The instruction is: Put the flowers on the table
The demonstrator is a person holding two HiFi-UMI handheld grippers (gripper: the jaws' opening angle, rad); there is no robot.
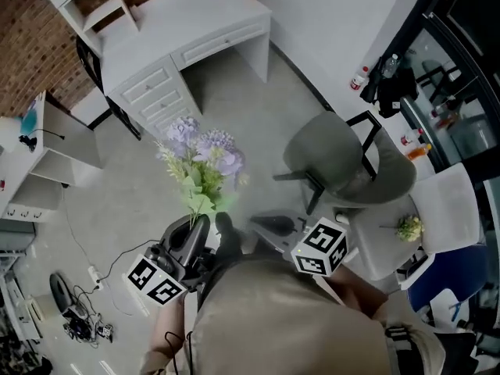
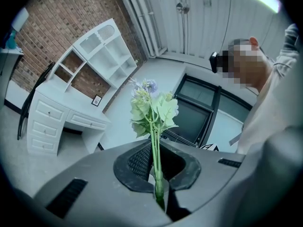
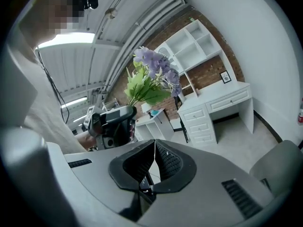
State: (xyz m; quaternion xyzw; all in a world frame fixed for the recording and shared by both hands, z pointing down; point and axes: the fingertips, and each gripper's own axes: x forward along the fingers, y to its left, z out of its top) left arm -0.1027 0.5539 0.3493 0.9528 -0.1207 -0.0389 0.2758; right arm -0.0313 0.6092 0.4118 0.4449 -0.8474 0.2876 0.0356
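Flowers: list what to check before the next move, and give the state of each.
1. Left gripper jaws shut on the stems of the flowers: ok.
2. Flowers stand clear above the jaws, not crushed: ok.
3. Right gripper empty, jaws together: ok.
4. Desk top has bare room: ok.
5. Chair off to the side of the way to the desk: ok.
6. Grip firm enough for the carry: cannot tell.

bright ceiling strip light; fisheye-warped, dark-vignetted edges.
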